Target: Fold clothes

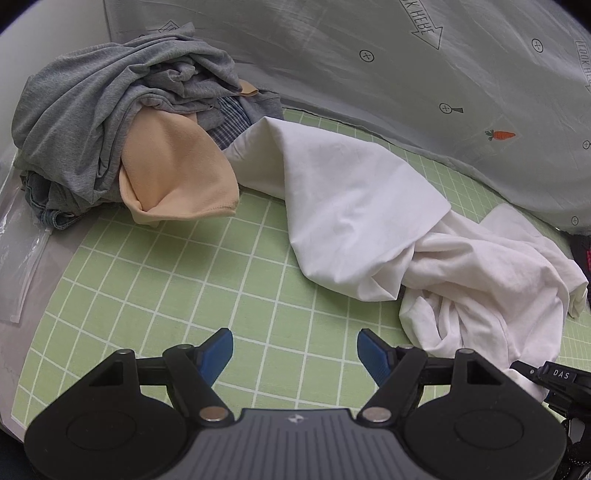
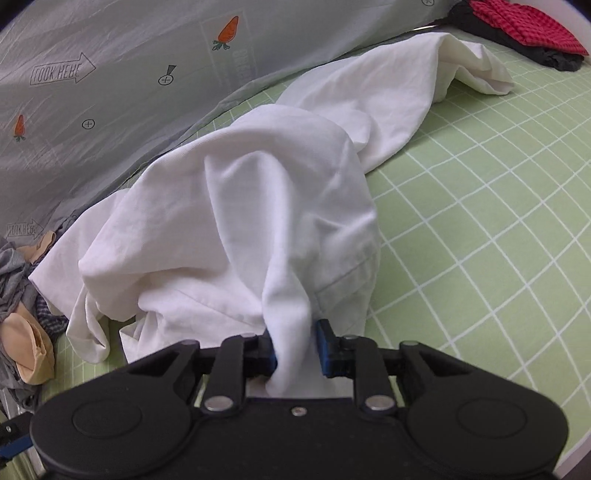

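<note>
A: Where was the white garment (image 2: 236, 221) at that moment?

B: It lay crumpled on the green checked sheet (image 2: 480, 229) of the bed, stretched in a long heap beside the grey quilt (image 2: 110, 92) with the carrot print. One end reached toward the red and black cloth (image 2: 517, 29) at the far corner; the other end lay just beside the pile of unfolded clothes (image 1: 110, 122).

A: And the right gripper (image 2: 297, 347)?

B: Its blue fingers (image 2: 327, 347) were clenched on a bunched fold of the white garment, and the cloth rose in a ridge from that pinch. The fold filled the narrow gap between them.

A: What about the left gripper (image 1: 295, 354)?

B: Its fingers (image 1: 218, 350) stood apart and released, with nothing between them but bare green sheet. The white garment lay to its right, near but not touching. The edge of the other gripper showed at the right of that view.

A: What was in the pile?

B: A grey shirt (image 1: 74, 110) on top, a peach-coloured piece (image 1: 177, 177) hanging out at the front, something checked in blue behind it, and denim at the lower left. A clear plastic bag (image 1: 22, 258) lay at the bed's left edge.
</note>
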Demonstrator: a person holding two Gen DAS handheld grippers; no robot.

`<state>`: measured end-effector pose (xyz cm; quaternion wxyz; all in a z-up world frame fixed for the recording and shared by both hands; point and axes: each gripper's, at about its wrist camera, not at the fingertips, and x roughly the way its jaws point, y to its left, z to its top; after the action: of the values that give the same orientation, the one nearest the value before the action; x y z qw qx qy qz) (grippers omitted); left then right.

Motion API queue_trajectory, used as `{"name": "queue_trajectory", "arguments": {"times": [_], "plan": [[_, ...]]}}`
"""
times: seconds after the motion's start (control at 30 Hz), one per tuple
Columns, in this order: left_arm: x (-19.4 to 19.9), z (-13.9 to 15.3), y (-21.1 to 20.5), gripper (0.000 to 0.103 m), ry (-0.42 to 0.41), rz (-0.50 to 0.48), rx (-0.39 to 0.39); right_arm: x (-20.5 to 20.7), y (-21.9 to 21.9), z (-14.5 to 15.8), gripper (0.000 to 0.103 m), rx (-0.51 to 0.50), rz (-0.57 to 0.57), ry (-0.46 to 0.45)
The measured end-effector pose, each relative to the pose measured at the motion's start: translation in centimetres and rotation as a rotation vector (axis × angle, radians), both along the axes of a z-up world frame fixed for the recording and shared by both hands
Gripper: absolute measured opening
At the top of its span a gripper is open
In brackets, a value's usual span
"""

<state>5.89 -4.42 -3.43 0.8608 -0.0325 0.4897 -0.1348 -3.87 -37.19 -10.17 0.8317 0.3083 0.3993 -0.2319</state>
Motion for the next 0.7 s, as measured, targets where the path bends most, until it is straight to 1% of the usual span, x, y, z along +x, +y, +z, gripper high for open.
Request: {"name": "queue_trajectory", "arguments": {"times": [0.1, 0.17, 0.2, 0.3, 0.43, 0.53, 0.63, 0.7], "plan": [[0.1, -0.2, -2.5, 0.075, 0.007, 0.022, -0.021, -0.6, -2.4, 1.1, 0.012, -0.063, 0.013, 0.008], [0.2, -0.2, -4.5, 0.075, 0.007, 0.031, -0.031, -1.2, -4.7, 2.2, 0.011, -0.133, 0.01, 0.015], [0.2, -0.1, -5.9, 0.075, 0.004, 0.029, -0.038, -1.5, -6.0, 2.7, 0.011, -0.158, 0.004, 0.017], [0.3, -0.2, -9.9, 0.075, -0.009, -0.004, -0.051, -2.4, -9.7, 3.5, 0.01, -0.191, -0.014, 0.019], [0.7, -1.2, -15.8, 0.075, -0.024, -0.062, -0.039, -2.6, -13.6, 3.5, 0.01, -0.205, 0.003, 0.023], [1.5, -2.6, -19.5, 0.075, -0.004, -0.098, -0.025, -2.0, -15.9, 3.1, 0.011, -0.194, 0.035, 0.022], [2.7, -4.4, -22.7, 0.075, 0.008, -0.116, 0.022, -0.8, -17.6, 2.4, 0.011, -0.186, 0.075, 0.027], [3.8, -5.4, -23.9, 0.075, 0.02, -0.1, 0.042, 0.4, -18.6, 1.8, 0.012, -0.181, 0.094, 0.037]]}}
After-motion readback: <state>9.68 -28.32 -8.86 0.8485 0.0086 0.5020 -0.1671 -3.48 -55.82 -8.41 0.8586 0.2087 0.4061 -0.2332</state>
